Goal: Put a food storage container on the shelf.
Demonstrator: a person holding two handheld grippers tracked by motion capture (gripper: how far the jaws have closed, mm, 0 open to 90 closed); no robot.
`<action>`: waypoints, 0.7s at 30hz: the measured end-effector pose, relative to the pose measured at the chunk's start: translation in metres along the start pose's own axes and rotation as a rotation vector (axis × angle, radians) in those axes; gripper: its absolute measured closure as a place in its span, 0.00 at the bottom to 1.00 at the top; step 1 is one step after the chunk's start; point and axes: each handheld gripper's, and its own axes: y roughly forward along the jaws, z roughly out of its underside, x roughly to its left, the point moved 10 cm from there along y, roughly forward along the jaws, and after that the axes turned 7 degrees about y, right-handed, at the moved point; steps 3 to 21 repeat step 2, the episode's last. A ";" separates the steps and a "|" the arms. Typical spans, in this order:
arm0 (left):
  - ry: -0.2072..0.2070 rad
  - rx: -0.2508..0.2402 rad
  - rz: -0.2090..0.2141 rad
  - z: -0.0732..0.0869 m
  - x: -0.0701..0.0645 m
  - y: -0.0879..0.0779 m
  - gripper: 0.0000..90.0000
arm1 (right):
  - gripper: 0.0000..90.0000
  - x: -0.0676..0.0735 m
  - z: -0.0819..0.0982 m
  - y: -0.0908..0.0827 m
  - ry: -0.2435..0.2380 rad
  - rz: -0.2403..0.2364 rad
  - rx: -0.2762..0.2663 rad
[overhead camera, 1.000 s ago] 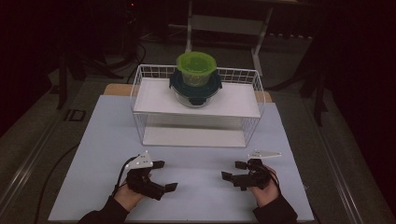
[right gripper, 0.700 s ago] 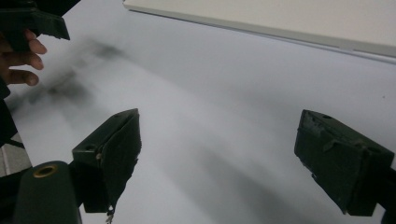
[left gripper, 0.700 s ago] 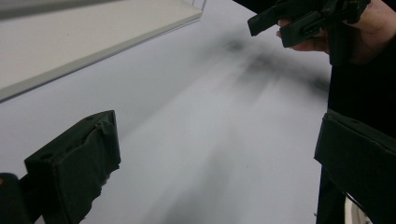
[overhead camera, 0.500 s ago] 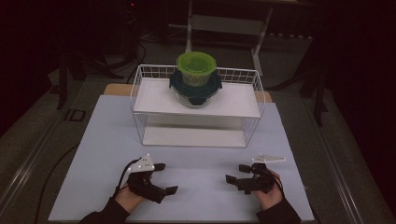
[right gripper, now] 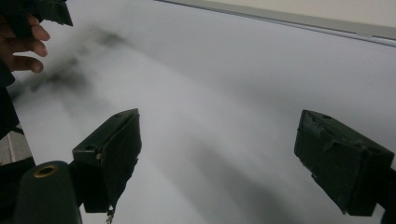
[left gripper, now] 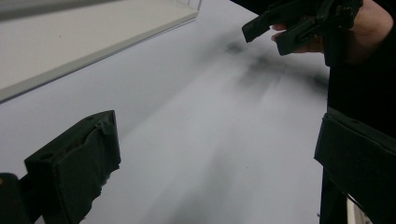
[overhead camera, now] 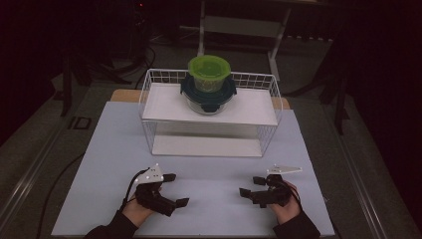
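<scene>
Resting near the front edge of the table (overhead camera: 99,164), the left gripper (overhead camera: 175,189) and right gripper (overhead camera: 250,185) hold their jaws apart and empty, seemingly readied for the stacked containers (overhead camera: 207,84) on the wire rack (overhead camera: 149,92) at the back edge.

A pale grey-blue flat bench (overhead camera: 114,164) carries a white wire rack (overhead camera: 149,89) at its far middle, its white base board (overhead camera: 204,146) lying directly on the surface.
</scene>
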 end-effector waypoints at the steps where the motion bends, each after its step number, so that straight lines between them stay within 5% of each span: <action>1: 0.000 0.000 0.000 0.000 0.000 0.000 0.00 | 0.16 0.000 0.000 0.000 0.000 0.000 0.000; 21: 0.001 0.006 -0.002 0.001 0.000 0.000 0.00 | 0.16 0.000 0.000 0.000 -0.001 0.002 0.000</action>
